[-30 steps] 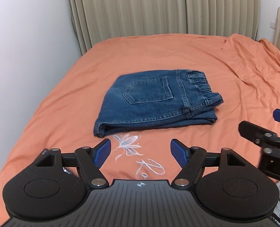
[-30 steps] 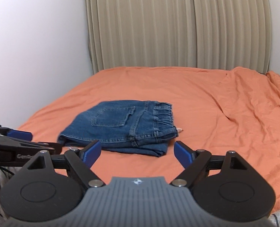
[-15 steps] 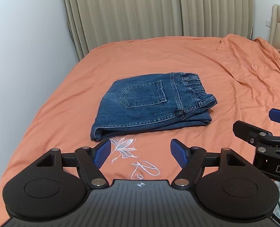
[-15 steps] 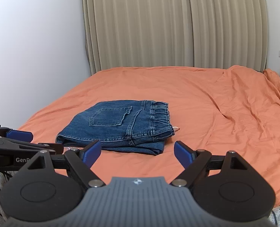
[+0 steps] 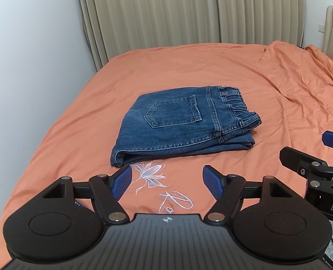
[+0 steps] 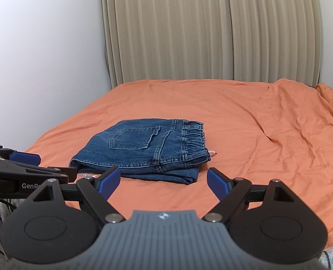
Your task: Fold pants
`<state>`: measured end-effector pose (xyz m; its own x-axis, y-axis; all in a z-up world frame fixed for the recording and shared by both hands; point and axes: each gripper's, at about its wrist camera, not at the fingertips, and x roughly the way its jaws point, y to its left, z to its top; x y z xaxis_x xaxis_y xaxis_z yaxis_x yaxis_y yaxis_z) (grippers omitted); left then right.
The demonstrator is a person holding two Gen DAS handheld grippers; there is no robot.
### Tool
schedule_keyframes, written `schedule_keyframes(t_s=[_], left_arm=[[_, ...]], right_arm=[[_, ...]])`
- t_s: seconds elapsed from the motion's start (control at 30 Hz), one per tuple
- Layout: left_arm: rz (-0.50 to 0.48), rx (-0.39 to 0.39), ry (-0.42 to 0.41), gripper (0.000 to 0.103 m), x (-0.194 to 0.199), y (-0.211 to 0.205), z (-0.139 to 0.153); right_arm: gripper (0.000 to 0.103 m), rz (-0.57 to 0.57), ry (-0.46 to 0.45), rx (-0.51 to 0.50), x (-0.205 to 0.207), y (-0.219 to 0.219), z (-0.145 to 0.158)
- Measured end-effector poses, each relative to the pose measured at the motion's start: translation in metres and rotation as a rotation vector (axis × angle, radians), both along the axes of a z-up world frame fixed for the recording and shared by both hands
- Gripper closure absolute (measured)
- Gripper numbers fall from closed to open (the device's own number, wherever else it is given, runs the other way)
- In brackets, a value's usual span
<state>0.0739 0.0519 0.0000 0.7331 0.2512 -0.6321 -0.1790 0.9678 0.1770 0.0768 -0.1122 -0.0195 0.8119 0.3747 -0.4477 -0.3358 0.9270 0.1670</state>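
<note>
While both tools hang clear of the cloth: left gripper (image 5: 166, 181), blue fingers spread, holding nothing; folded blue jeans (image 5: 184, 130) at its 12 o'clock, flat on the orange bedsheet (image 5: 267, 85), back pocket up, waistband toward 3 o'clock; right gripper (image 6: 164, 183), fingers likewise spread, empty, jeans at 11 o'clock.
</note>
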Motion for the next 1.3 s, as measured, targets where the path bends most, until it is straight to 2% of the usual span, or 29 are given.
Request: schedule_keyframes(t_s=[1.3], left_arm=[[-0.012,0.048,0.017,0.019,0.0017,0.0019,-0.0024]], right_arm=[[0.022,0.005,0.012,0.012,-0.0007,-0.0021,-0.0021]])
